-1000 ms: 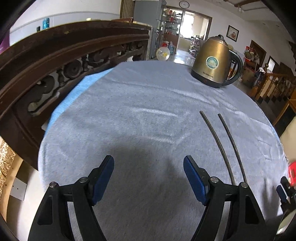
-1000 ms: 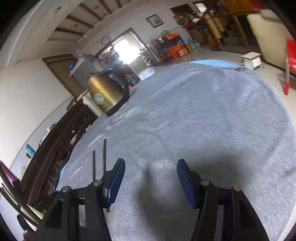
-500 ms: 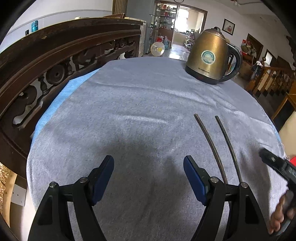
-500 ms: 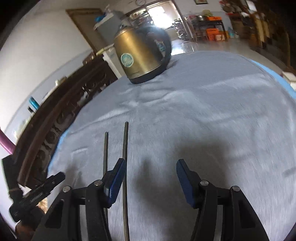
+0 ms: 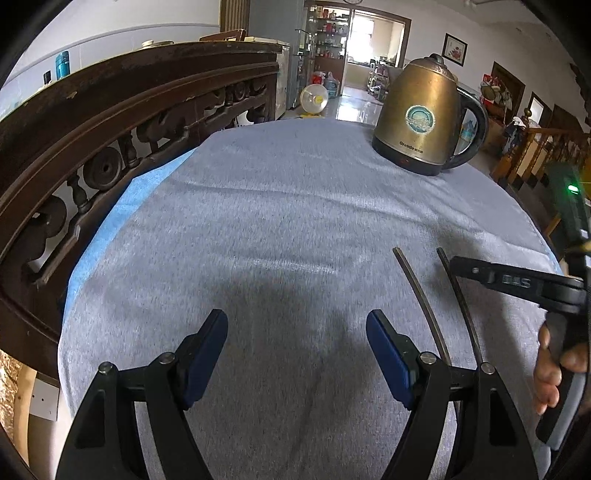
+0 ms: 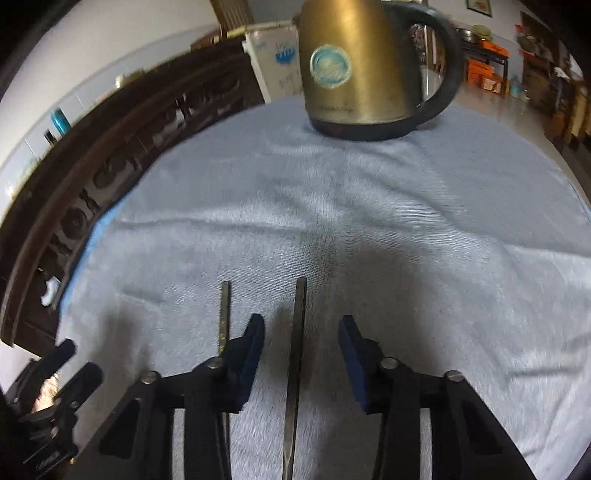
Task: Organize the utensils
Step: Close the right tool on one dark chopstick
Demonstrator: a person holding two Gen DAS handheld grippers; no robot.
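Daylight's pouring through the doorway [image 5: 364, 35] behind the brass kettle [image 5: 423, 114]; a carved dark wooden railing [image 5: 110, 122] is curving along its left, white walls beyond.

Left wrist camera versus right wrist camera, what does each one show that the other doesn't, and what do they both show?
Only the left wrist view shows the left gripper open over bare cloth, the small white fan on the floor, and the right hand on its handle.

Only the right wrist view shows the right gripper closing around one chopstick, pads not yet touching, with the other chopstick outside its left finger.

Both show the brass kettle, the grey tablecloth, the carved wooden chair back and both chopsticks.
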